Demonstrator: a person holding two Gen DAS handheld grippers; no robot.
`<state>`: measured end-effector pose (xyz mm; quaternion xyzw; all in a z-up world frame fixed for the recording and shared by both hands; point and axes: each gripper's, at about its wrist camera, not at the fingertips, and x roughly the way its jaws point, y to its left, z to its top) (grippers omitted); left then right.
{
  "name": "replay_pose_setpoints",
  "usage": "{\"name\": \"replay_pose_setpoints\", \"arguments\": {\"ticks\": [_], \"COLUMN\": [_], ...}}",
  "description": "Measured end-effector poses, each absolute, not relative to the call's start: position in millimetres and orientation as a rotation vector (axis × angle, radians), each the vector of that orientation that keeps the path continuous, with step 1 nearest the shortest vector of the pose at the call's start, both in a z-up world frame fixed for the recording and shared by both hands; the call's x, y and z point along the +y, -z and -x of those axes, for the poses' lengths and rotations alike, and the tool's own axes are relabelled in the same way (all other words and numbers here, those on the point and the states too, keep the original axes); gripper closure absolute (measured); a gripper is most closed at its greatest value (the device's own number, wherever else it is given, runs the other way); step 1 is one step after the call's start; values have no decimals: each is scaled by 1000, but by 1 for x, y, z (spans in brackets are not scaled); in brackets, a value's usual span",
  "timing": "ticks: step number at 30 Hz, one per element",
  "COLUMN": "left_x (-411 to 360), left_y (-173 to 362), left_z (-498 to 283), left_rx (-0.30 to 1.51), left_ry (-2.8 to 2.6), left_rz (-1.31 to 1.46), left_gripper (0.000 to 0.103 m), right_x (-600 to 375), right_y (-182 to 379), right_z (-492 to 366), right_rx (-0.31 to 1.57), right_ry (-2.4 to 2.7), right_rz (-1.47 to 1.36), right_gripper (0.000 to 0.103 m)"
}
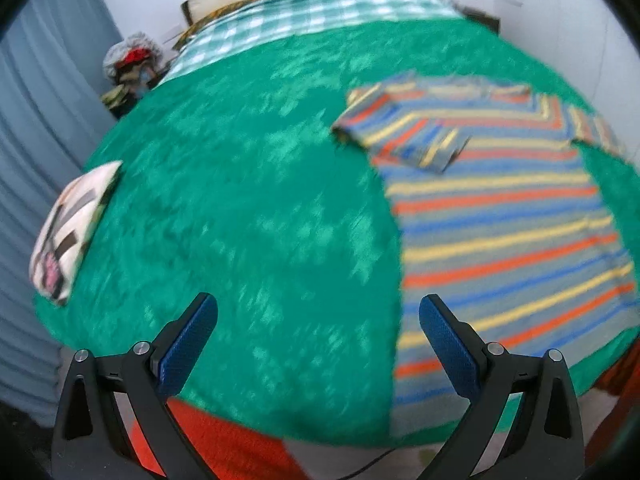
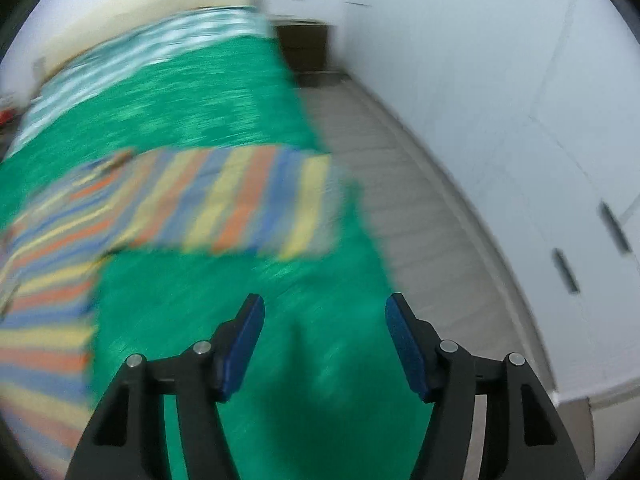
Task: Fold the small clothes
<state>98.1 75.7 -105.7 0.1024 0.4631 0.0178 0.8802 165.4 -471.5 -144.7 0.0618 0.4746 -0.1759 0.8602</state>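
Note:
A small striped shirt [image 1: 500, 216] in grey, orange, yellow and blue lies flat on the green blanket [image 1: 240, 200] of a bed; its left sleeve is folded in over the chest. My left gripper [image 1: 318, 308] hangs open above the blanket, just left of the shirt's lower edge, with nothing between its blue pads. In the right wrist view the same shirt [image 2: 168, 208] appears blurred at the left, one sleeve stretched toward the bed's edge. My right gripper [image 2: 324, 308] is open and empty over bare green blanket [image 2: 280, 360] near that edge.
A folded white patterned cloth [image 1: 68, 232] rests at the blanket's left edge. A checked sheet [image 1: 312, 16] covers the head of the bed. Grey floor [image 2: 400, 184] and white cupboard doors [image 2: 540, 160] lie right of the bed. A pile of clutter [image 1: 128, 64] sits far left.

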Motion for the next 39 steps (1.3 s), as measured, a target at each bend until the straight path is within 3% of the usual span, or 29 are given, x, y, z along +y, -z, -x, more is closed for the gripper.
{"name": "replay_pose_setpoints", "arguments": {"ticks": [6,11,15,18,25,29,31,32,36,39], "left_x": [40,12,7,-6,-66,-70,-59,-53,21,130], "left_y": [85,73,62,56,142,206,215,211,160,130], "left_z": [-127,-133,-136,-151,-240,-287,-298,-301,-319,-324], "left_rx": [957,964,982,946,981,1106,1131,1130,1083,1016], "left_ry": [94,197,287,350,377,295,307,298,221,46], "left_rz": [-163,-176,-143,-155,-421,-501,-417,-373,-4,370], "left_gripper": [2,2,2,1,4,28,49,98,100,100], "right_x": [-333,-231,-207,-210,-209,-208,-209,-210,-210,-209], "right_y": [141,172,216,222,224,221,221,221,222,223], "right_z": [-112,-78,-68,-67,-70,-73,-73,-72,-72,-73], "right_rx": [990,1046,1169,1155,1143,1135,1132,1131,1130,1129], "right_ry": [-32,-264,-251,-237,-237,-235,-236,-235,-234,-235], "right_rz": [-68,-6,77,66,69,70,66,63,64,69], "right_gripper": [40,40,40,37,30,30,30,30,29,28]}}
